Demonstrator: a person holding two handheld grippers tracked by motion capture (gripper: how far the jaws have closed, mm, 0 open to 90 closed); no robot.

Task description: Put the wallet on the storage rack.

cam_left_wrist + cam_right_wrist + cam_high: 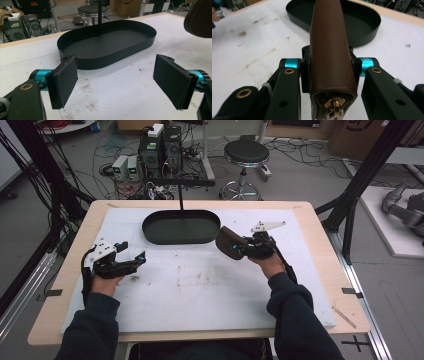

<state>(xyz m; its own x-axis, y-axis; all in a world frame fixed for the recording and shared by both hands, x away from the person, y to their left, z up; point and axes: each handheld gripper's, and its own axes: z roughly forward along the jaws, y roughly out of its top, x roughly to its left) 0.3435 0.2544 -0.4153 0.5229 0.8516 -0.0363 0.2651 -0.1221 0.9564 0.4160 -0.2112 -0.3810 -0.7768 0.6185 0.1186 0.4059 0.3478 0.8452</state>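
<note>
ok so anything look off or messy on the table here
Nothing is spilled or damaged. The white mat carries brownish smudges near its middle. The black tray sits flat and empty. The right tongs hold a brown zip pouch above the mat; the left tongs are open.

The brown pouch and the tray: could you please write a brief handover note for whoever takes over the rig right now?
Right gripper: shut on the brown zip pouch, held above the white mat, just short of the black oval tray.
Left gripper: open, holding nothing, low over the mat, pointed at the tray.
Done: pouch picked up.
Left: probably placing it in the tray, which holds nothing yet.
</note>
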